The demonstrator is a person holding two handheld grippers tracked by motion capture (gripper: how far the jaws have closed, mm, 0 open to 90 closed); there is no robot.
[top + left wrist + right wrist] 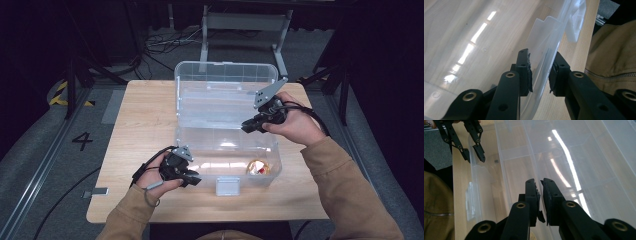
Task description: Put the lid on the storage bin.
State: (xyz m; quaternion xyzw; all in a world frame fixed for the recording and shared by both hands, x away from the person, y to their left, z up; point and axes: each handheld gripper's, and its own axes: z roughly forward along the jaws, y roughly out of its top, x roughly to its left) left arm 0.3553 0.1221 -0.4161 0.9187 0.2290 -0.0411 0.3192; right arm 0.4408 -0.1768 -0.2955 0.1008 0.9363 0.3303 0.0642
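Observation:
A clear plastic box (210, 172) stands open on the wooden table (145, 115), its lid (225, 72) upright at the back. A clear inner tray (215, 107) rests across the box. My left gripper (195, 179) is at the box's front left corner, and its jaws (541, 53) stand open astride the front wall (549, 47). My right gripper (246, 127) hovers over the tray's near edge. Its jaws (539, 181) are nearly closed, and the tray's rim (531, 152) runs into the narrow gap. A small gold and red object (258, 167) lies in the front right of the box.
The box's white latch (226, 186) hangs at the front middle. In the right gripper view the left gripper (474, 157) shows at the top left over the box rim. Bare table lies to the left of the box. Cables and a metal stand (245, 30) sit behind the table.

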